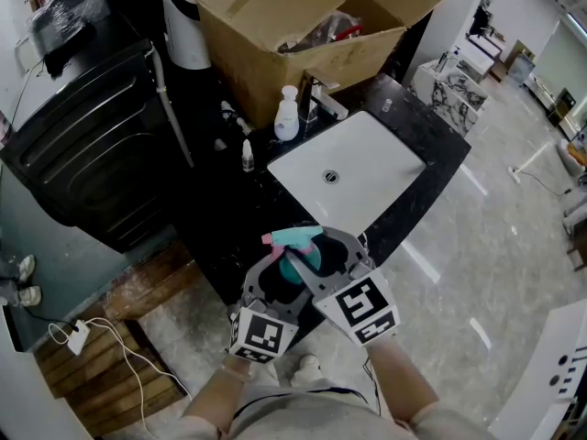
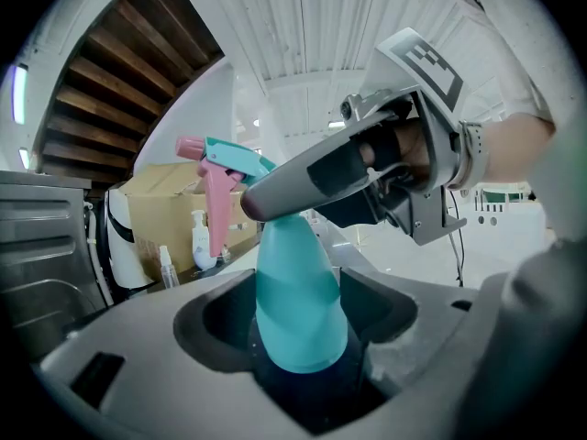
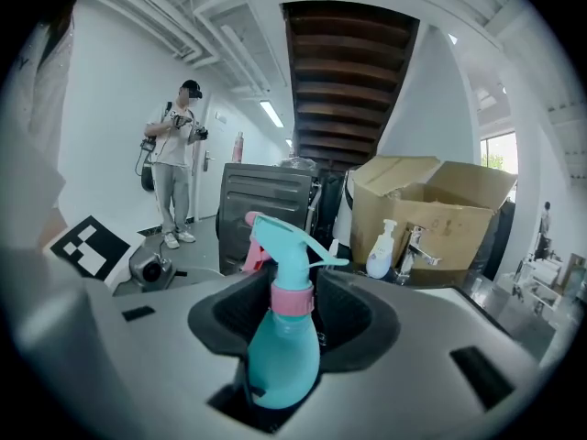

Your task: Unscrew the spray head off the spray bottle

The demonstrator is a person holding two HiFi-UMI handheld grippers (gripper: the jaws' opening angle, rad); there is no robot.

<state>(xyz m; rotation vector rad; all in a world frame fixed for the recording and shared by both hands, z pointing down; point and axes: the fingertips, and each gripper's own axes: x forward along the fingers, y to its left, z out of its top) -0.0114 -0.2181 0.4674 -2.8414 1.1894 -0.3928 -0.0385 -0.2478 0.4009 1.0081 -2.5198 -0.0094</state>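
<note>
A teal spray bottle (image 1: pixel 303 258) with a teal spray head (image 3: pixel 278 236), pink trigger (image 2: pixel 216 204) and pink collar (image 3: pixel 293 299) is held in the air between both grippers, just in front of the black counter. My left gripper (image 2: pixel 298 312) is shut on the bottle's teal body (image 2: pixel 299 291), seen low in the left gripper view. My right gripper (image 3: pixel 293 305) sits around the neck, its pads against the pink collar. One of its fingers (image 2: pixel 312 177) crosses the bottle's top in the left gripper view. In the head view the left gripper (image 1: pixel 278 280) and right gripper (image 1: pixel 326 251) meet at the bottle.
Beyond the bottle, a white sink (image 1: pixel 367 177) with a faucet (image 1: pixel 323 101) is set in a black counter (image 1: pixel 431 126). A soap dispenser (image 1: pixel 287 115), a small bottle (image 1: pixel 247 155) and an open cardboard box (image 1: pixel 275 16) stand behind. A black appliance (image 1: pixel 92 145) is at left. A person (image 3: pixel 174 163) stands far off.
</note>
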